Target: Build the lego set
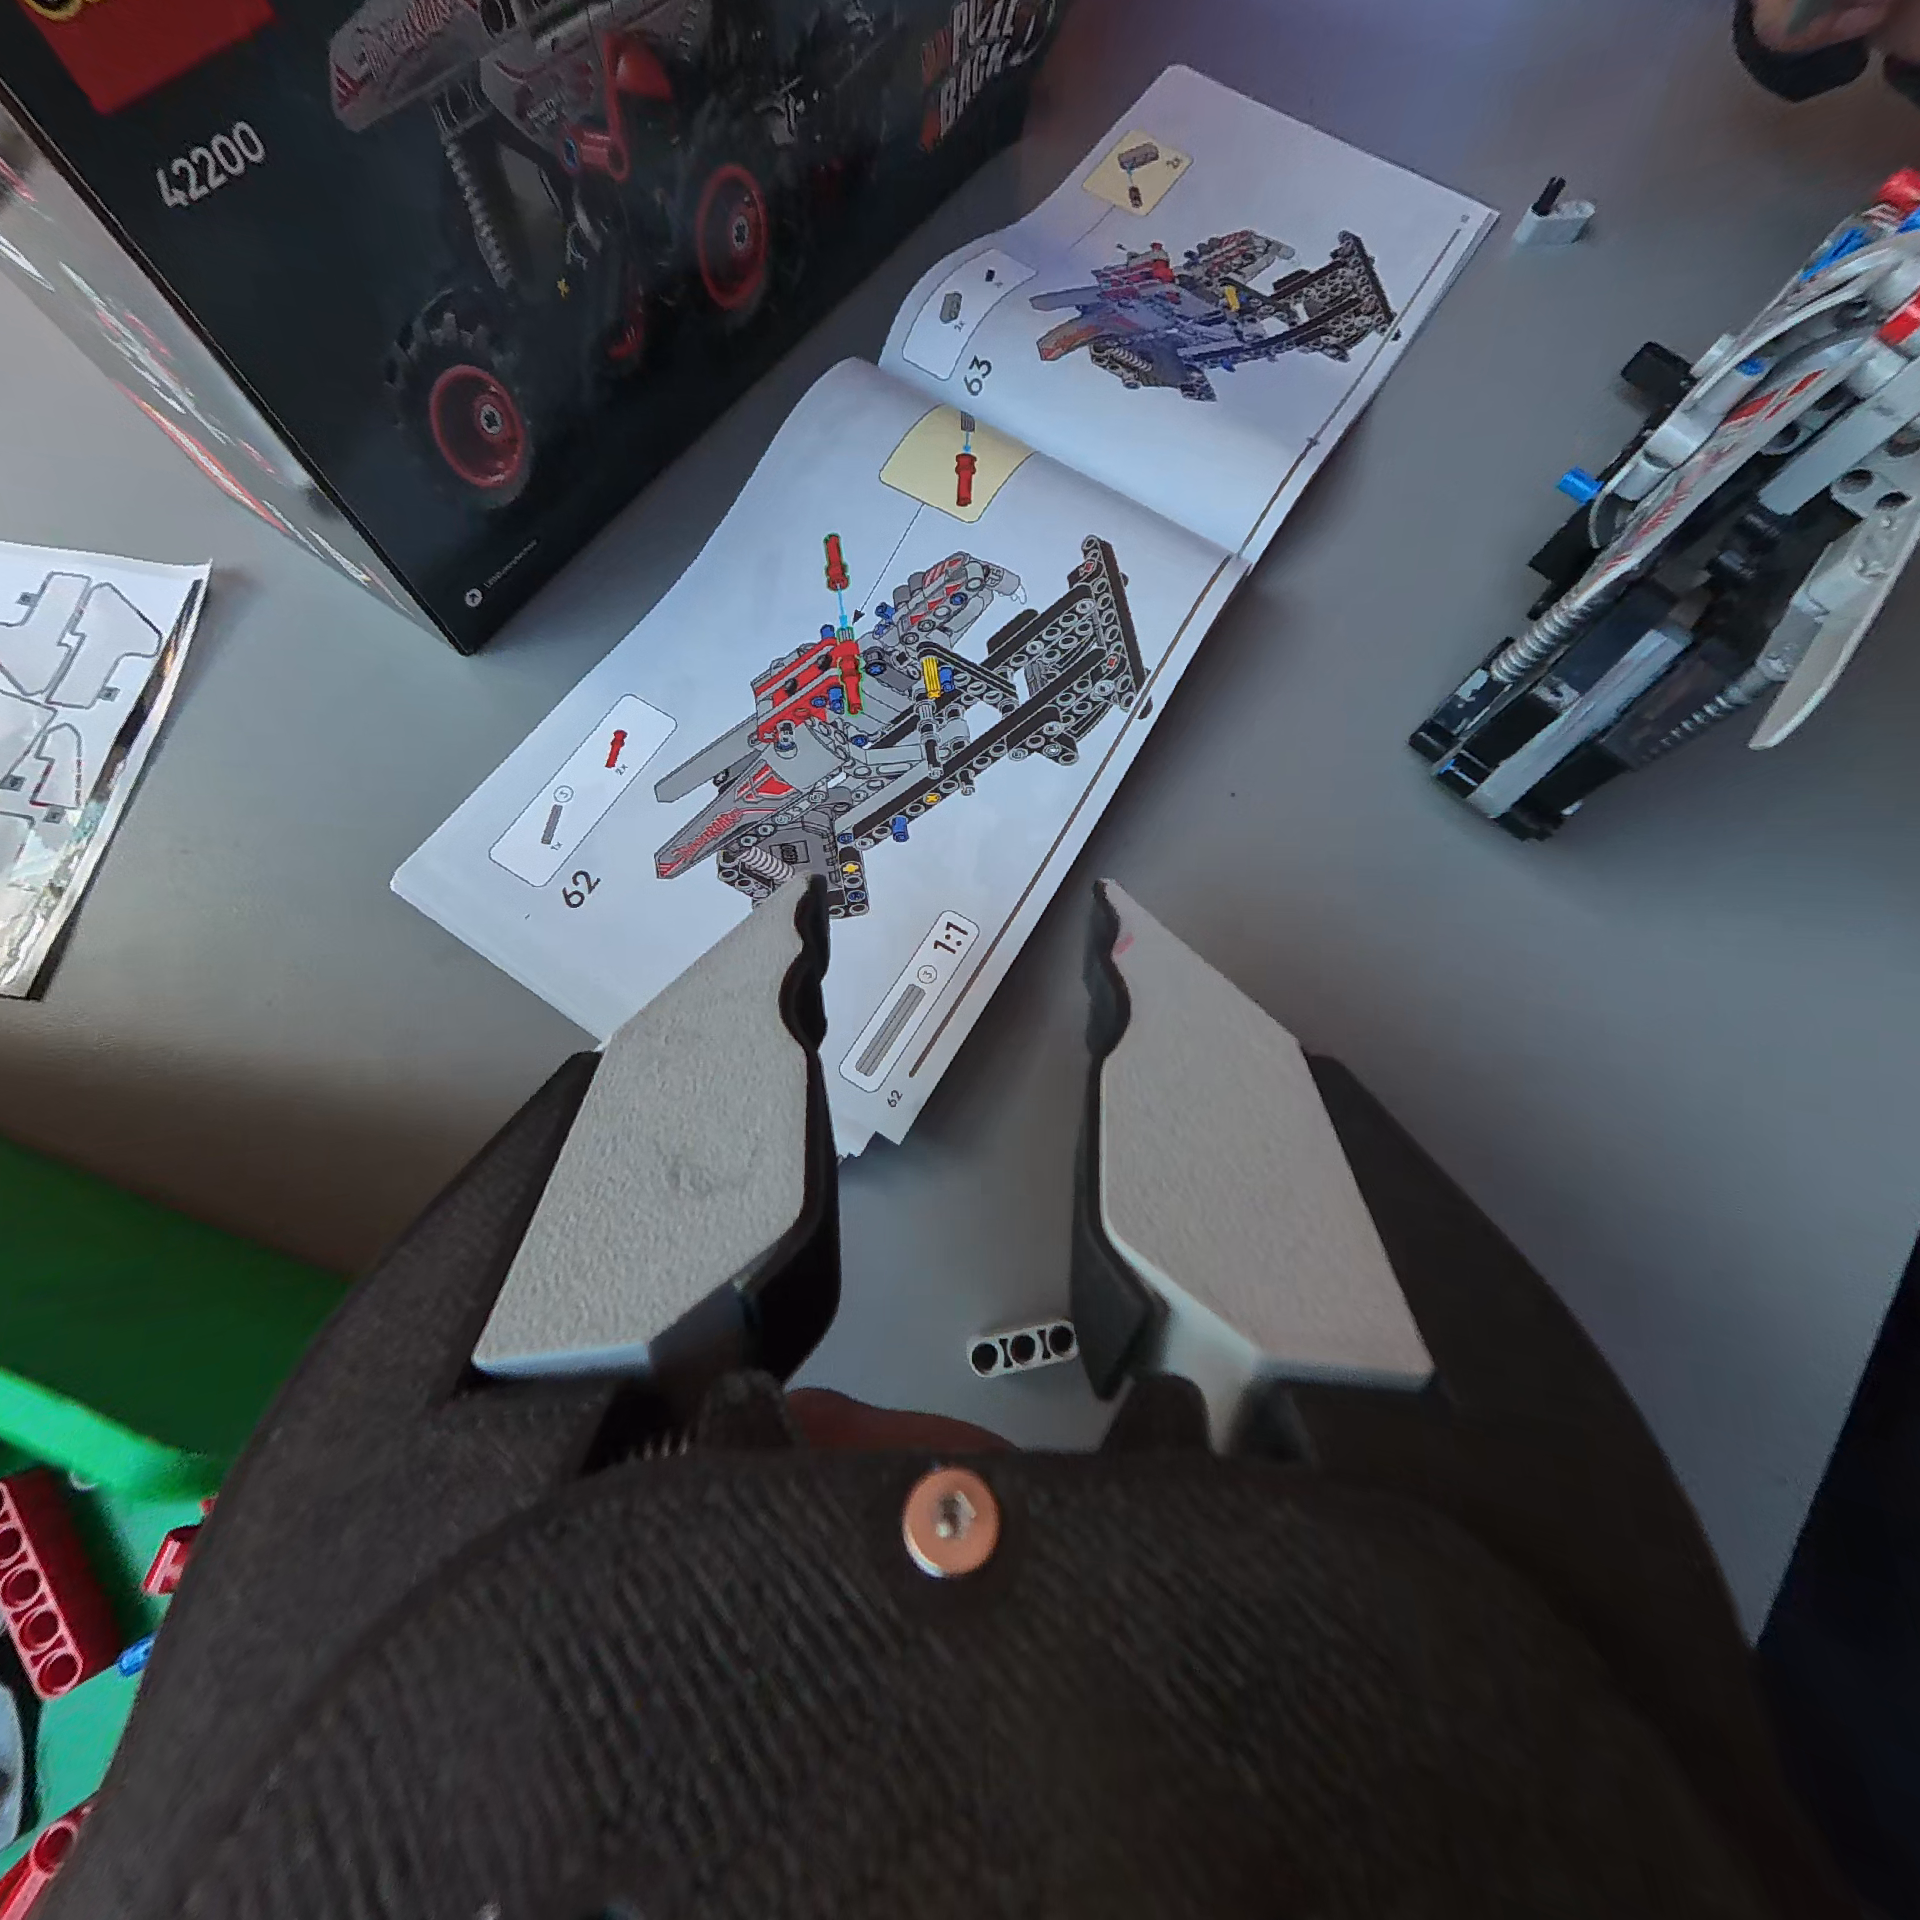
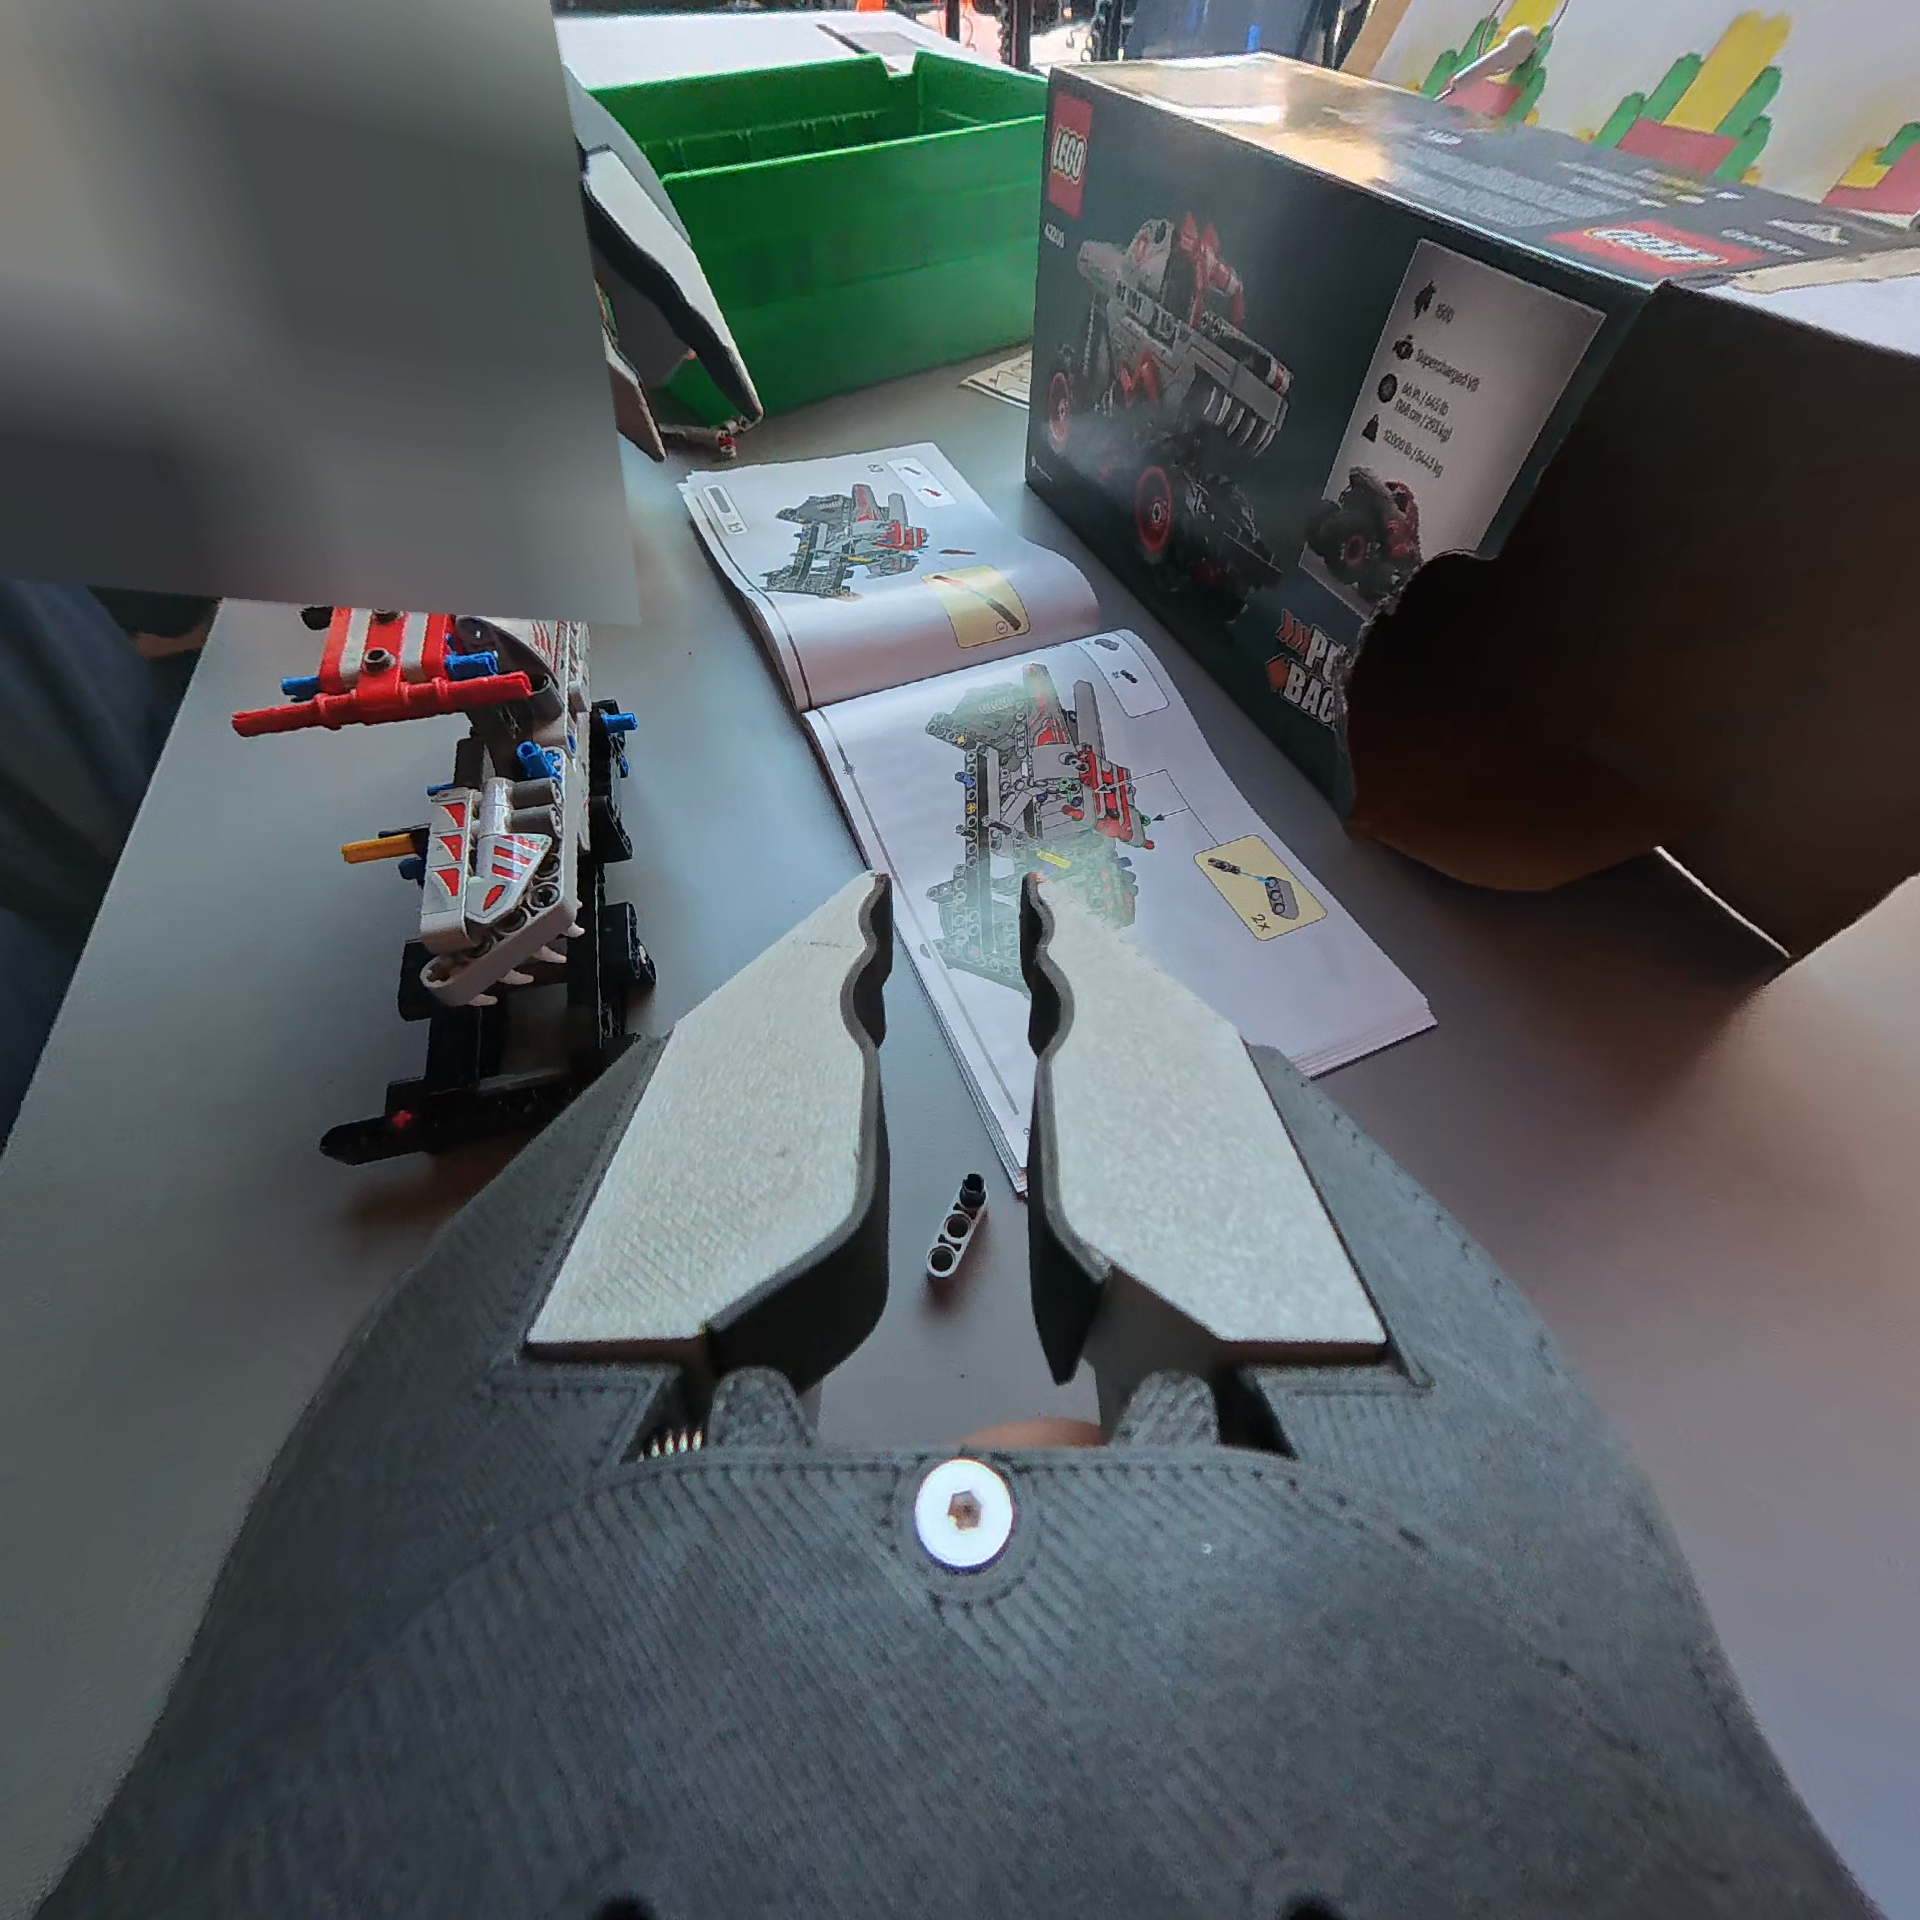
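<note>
Both grippers hover over the table, pitched down, holding nothing. My left gripper spread wide above the open manual; grey beam lies beneath. My right gripper spread narrower above a grey beam with black pin. Truck model left of it.

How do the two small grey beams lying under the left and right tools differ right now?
The grey beam below the left tool lies crosswise between the fingers, close to the right finger, and its three holes look bare. The grey beam below the right tool lies roughly lengthwise along the fingers, with a black pin in its far end. Both are short, three-hole, loose on the grey table, ungripped, under open tools.
</note>
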Tool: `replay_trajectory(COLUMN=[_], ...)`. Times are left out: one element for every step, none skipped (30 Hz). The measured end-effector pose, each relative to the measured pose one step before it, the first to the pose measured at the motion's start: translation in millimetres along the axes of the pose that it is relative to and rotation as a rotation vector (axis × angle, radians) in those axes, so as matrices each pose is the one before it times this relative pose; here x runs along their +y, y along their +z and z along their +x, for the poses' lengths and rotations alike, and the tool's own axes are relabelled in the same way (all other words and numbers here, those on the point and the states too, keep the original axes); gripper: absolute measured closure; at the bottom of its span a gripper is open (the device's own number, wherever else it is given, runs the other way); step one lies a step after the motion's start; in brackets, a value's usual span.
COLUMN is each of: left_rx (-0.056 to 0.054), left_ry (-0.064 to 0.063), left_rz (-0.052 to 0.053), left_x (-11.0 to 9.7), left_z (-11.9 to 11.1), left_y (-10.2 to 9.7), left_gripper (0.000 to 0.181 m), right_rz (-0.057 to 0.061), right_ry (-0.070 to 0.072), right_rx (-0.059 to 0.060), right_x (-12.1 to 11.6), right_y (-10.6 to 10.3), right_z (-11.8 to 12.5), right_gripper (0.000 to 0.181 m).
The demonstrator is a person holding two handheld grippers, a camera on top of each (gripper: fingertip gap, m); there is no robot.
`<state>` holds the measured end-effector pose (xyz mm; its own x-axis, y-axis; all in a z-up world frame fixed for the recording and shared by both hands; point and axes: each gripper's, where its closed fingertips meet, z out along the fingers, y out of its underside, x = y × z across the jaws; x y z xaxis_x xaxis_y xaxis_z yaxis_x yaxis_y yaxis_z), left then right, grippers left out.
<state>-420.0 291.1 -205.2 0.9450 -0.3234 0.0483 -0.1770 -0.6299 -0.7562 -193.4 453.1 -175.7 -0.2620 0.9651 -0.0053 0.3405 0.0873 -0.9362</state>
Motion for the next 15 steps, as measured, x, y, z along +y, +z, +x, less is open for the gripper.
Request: replay_trajectory(left_rx=[0.0003, -0.0014, -0.0010, -0.0012, 0.0004, 0.0026, 0.0002, 0.0006, 0.0012, -0.0005, -0.0011, -0.0002, -0.0003, -0.0010, -0.0014], left_ry=[-0.0012, -0.0011, 0.0001, 0.0010, 0.0014, 0.0014, 0.0000, 0.0004, 0.0014, 0.0017, 0.0016, 0.0015, 0.0013, 0.0006, -0.0004], left_rz=[0.0070, 0.0051, 0.0020, 0.0008, 0.0012, 0.0008, 0.0007, -0.0007, -0.0017, -0.0011, -0.0004, -0.0002, 0.0003, 0.0018, 0.0021], left_x=[-1.26, -0.95, -0.41, -0.17, -0.26, -0.27, -0.15, 0.01, 0.32, 0.00, -0.04, -0.02, -0.18, -0.34, -0.32], left_z=[0.09, -0.27, -0.05, -0.03, 0.35, 0.68, 0.31, 0.17, 0.50, 0.30, 0.20, 0.47, 0.20, 0.12, -0.14], left_y=[-1.04, -0.77, -0.63, -0.33, -0.24, -0.03, 0.13, 0.22, 0.28, 0.30, 0.11, 0.08, -0.10, -0.22, -0.29], left_gripper=[0.135, 0.135, 0.135, 0.135, 0.135, 0.135, 0.135, 0.135, 0.135, 0.135, 0.135, 0.135, 0.135, 0.135, 0.135], right_rz=[0.0016, 0.0025, 0.0020, 0.0010, 0.0007, 0.0008, 0.0013, 0.0016, 0.0010, 0.0008, 0.0012, 0.0009, 0.0001, 0.0000, 0.0001], right_ry=[-0.0022, -0.0004, 0.0009, 0.0003, -0.0009, -0.0012, -0.0009, -0.0007, -0.0002, -0.0004, -0.0007, -0.0003, -0.0002, -0.0009, -0.0012], right_rx=[-0.0014, -0.0023, -0.0010, 0.0009, 0.0007, 0.0004, 0.0009, 0.0013, 0.0013, 0.0021, 0.0017, 0.0008, 0.0013, 0.0014, 0.0009], right_x=[0.06, -0.05, 0.04, 0.13, 0.30, 0.32, 0.20, 0.17, 0.22, 0.15, -0.02, 0.03, 0.22, 0.13, 0.10], right_y=[0.21, 0.23, 0.14, 0.19, 0.14, 0.03, -0.07, -0.07, -0.04, -0.07, -0.05, -0.07, -0.04, -0.08, -0.02], right_z=[-0.05, -0.10, 0.19, 0.42, 0.36, 0.40, 0.43, 0.56, 0.65, 0.68, 0.55, 0.40, 0.27, 0.33, 0.09], right_gripper=[0.160, 0.160, 0.160, 0.160, 0.160, 0.161, 0.160, 0.161, 0.161, 0.161, 0.162, 0.162, 0.162, 0.163, 0.163])
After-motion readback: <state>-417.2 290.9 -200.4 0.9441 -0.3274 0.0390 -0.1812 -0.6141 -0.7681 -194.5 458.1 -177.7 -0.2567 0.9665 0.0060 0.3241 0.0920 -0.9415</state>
